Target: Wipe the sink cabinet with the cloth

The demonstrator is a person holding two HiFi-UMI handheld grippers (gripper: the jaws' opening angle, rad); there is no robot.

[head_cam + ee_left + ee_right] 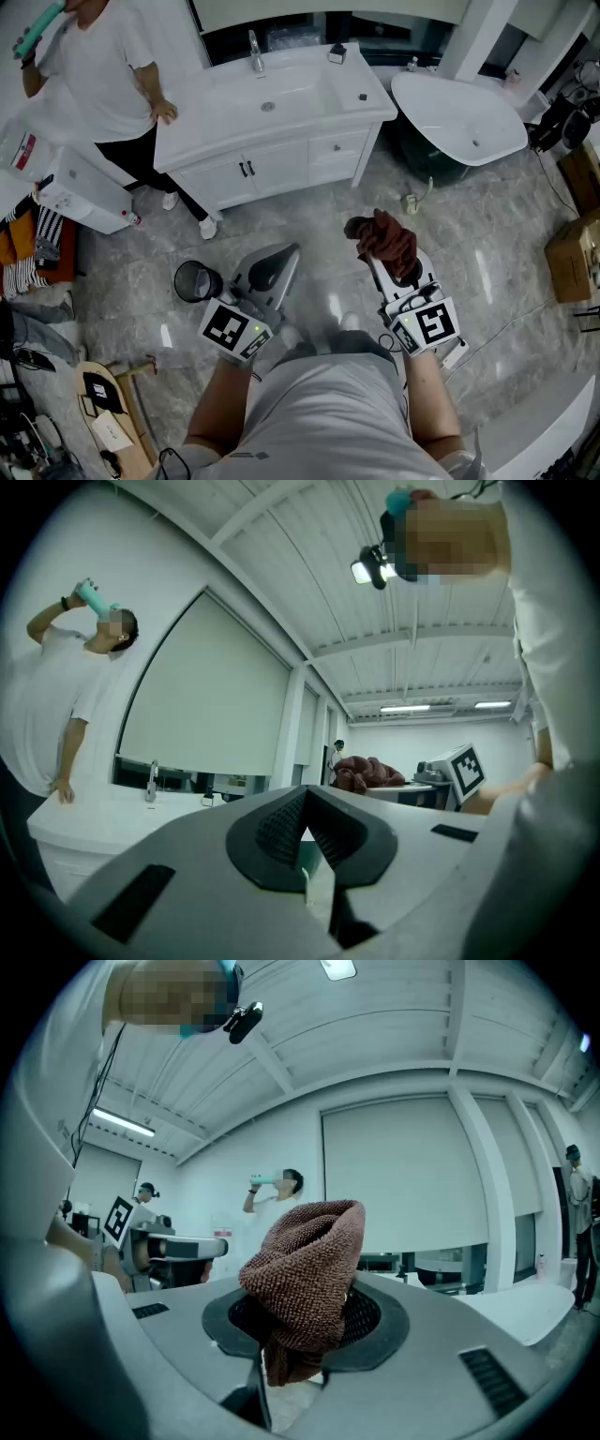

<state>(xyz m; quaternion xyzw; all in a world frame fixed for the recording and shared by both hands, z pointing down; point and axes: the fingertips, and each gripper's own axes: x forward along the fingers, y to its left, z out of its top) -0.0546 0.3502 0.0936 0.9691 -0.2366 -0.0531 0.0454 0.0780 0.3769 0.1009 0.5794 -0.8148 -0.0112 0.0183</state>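
Right tongs [305, 1326] are clamped on the cloth [307, 1258], a bunched brown wad sticking out past the tips. Left tongs [302, 834] are closed, nothing in them. Both hang over the floor [469, 253], near us. The cabinet [281, 164] sits far and slightly left, well apart from the cloth.

We read this as the carry step, with no wiping yet.

For the next move we take the right tongs far-left to the cabinet. We set the wad on the white surface [225, 136] or the doors, then press and sweep without easing the grip.

A person [98, 66] stands at the cabinet's left end with a hand [165, 112] on the surface, so we'd start at the right end.
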